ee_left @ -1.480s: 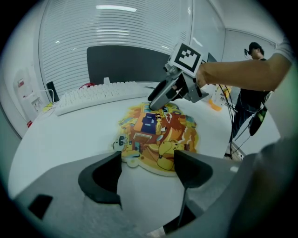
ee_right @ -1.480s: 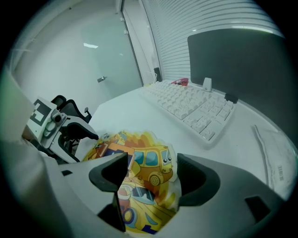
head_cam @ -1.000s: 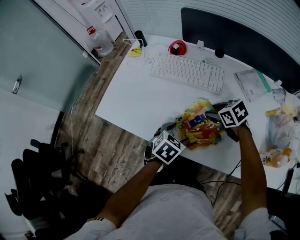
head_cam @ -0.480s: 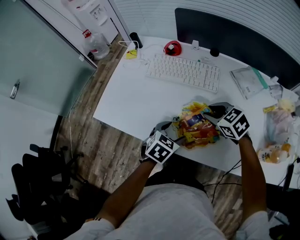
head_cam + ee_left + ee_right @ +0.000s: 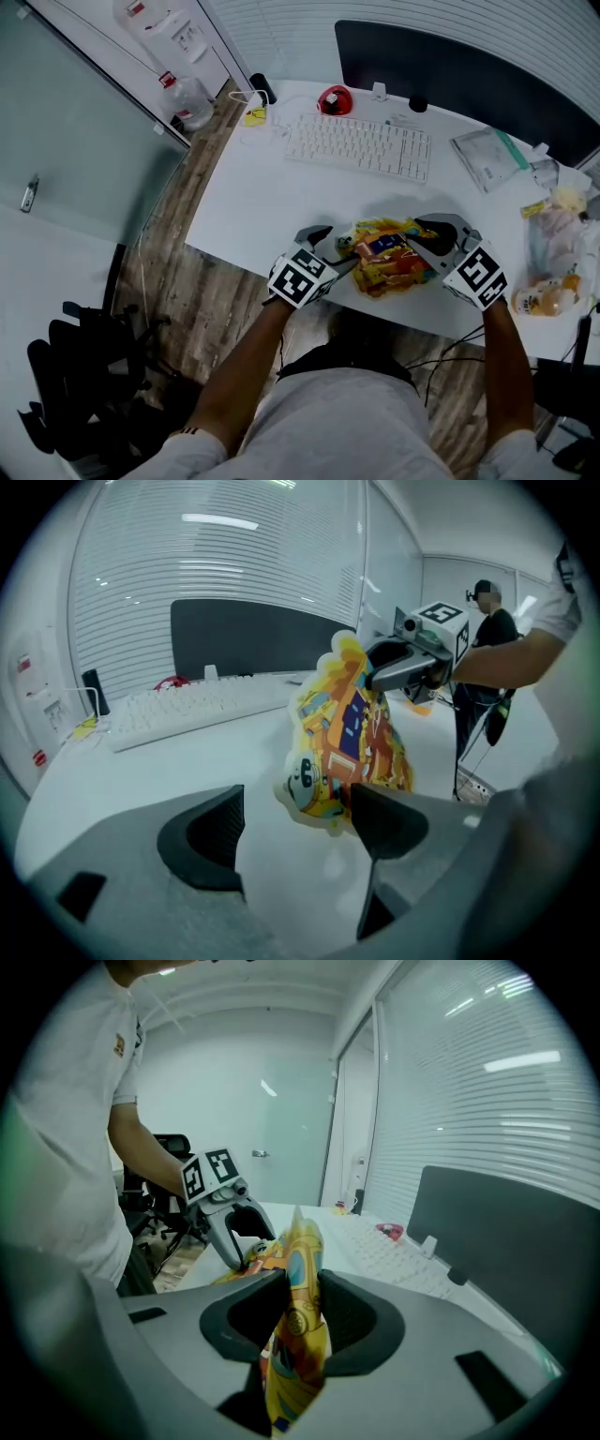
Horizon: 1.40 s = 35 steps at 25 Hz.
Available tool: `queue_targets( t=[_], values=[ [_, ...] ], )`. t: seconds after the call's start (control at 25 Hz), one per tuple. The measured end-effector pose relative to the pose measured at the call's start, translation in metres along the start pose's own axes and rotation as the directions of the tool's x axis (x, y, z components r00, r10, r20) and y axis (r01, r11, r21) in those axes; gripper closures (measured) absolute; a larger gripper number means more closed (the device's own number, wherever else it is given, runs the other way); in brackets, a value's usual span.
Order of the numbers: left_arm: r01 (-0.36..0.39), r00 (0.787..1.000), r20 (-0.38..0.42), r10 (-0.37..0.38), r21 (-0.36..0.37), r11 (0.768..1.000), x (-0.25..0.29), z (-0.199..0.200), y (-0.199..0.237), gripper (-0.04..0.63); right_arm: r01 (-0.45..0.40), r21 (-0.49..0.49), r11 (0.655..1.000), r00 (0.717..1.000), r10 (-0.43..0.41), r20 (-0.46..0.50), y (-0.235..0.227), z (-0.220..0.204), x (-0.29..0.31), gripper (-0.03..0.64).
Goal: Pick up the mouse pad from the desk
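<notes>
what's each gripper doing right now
Left gripper: open, holding nothing.
Right gripper: jaws just closed further, shut on the colourful cartoon-printed flexible mouse pad.

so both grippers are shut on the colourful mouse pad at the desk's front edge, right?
Not both. The right gripper, whose jaws have just been closing, pinches the mouse pad; the left gripper view shows the left gripper with jaws apart, gripping nothing. Front edge of the desk is correct.
</notes>
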State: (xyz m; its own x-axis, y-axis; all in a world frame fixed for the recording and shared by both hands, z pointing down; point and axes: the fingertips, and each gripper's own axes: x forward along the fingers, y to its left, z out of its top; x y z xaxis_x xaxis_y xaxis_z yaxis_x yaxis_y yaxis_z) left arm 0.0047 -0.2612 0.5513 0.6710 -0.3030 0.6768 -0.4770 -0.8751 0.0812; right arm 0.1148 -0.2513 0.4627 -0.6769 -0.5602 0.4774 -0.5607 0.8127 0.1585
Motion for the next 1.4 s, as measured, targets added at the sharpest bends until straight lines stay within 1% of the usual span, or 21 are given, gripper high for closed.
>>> queue_targets(
  t=[0.08,0.12,0.2,0.28,0.32,0.36,0.4,0.44,0.6,0.64,0.72,0.84,0.96,1.08,1.28,1.4],
  values=[
    [0.075,0.997,0.018,-0.075,0.019,0.997,0.001,0.007,-0.006,0.242,0.005,-0.016,1.0,1.0,-0.004,0.021,0.004,0.004,-0.006,0.495],
    [0.122,0.992,0.03,-0.123,0.023,0.992,0.002,0.011,-0.011,0.242,0.005,-0.026,1.0,1.0,-0.005,0.03,0.005,0.006,-0.008,0.495],
    [0.226,0.972,0.057,-0.227,0.021,0.974,0.001,0.018,-0.023,0.244,0.005,-0.048,0.999,0.999,-0.002,0.047,0.009,0.01,-0.012,0.495],
    [0.3,0.951,0.072,-0.301,0.023,0.954,0.0,0.024,-0.032,0.246,0.008,-0.063,0.998,0.998,-0.005,0.059,0.013,0.014,-0.016,0.495],
    [0.318,0.945,0.072,-0.319,0.028,0.948,0.0,0.026,-0.035,0.259,0.012,-0.067,0.998,0.998,-0.008,0.063,0.014,0.016,-0.017,0.495],
    [0.325,0.942,0.072,-0.327,0.036,0.945,0.0,0.027,-0.037,0.308,0.018,-0.07,0.997,0.998,-0.013,0.066,0.015,0.018,-0.018,0.495],
    [0.326,0.942,0.074,-0.328,0.041,0.944,0.0,0.028,-0.038,0.376,0.024,-0.073,0.997,0.998,-0.02,0.067,0.015,0.019,-0.02,0.495],
    [0.325,0.942,0.079,-0.327,0.044,0.945,-0.001,0.029,-0.039,0.415,0.031,-0.076,0.997,0.997,-0.026,0.068,0.016,0.019,-0.02,0.495],
    [0.32,0.939,0.114,-0.323,0.045,0.946,-0.004,0.034,-0.041,0.48,0.062,-0.08,0.995,0.996,-0.057,0.065,0.013,0.018,-0.024,0.494],
    [0.319,0.939,0.121,-0.323,0.049,0.946,-0.006,0.035,-0.042,0.509,0.072,-0.081,0.994,0.996,-0.067,0.065,0.013,0.018,-0.025,0.494],
    [0.317,0.937,0.129,-0.324,0.069,0.946,-0.011,0.038,-0.045,0.539,0.099,-0.094,0.991,0.994,-0.093,0.066,0.011,0.018,-0.027,0.493],
    [0.318,0.932,0.142,-0.333,0.118,0.941,-0.02,0.043,-0.051,0.561,0.158,-0.133,0.978,0.986,-0.149,0.079,0.005,0.021,-0.032,0.47],
    [0.314,0.923,0.171,-0.344,0.177,0.933,-0.031,0.051,-0.056,0.572,0.22,-0.136,0.966,0.972,-0.205,0.114,-0.003,0.028,-0.041,0.429],
    [0.298,0.918,0.2,-0.343,0.227,0.927,-0.044,0.059,-0.059,0.572,0.273,-0.118,0.955,0.956,-0.255,0.144,-0.011,0.037,-0.051,0.423],
    [0.262,0.908,0.261,-0.329,0.261,0.929,-0.062,0.078,-0.054,0.572,0.313,-0.075,0.947,0.939,-0.297,0.172,-0.018,0.048,-0.065,0.417],
    [0.245,0.901,0.29,-0.323,0.276,0.93,-0.074,0.087,-0.051,0.572,0.335,-0.012,0.942,0.923,-0.326,0.202,-0.022,0.052,-0.077,0.416]
  ],
)
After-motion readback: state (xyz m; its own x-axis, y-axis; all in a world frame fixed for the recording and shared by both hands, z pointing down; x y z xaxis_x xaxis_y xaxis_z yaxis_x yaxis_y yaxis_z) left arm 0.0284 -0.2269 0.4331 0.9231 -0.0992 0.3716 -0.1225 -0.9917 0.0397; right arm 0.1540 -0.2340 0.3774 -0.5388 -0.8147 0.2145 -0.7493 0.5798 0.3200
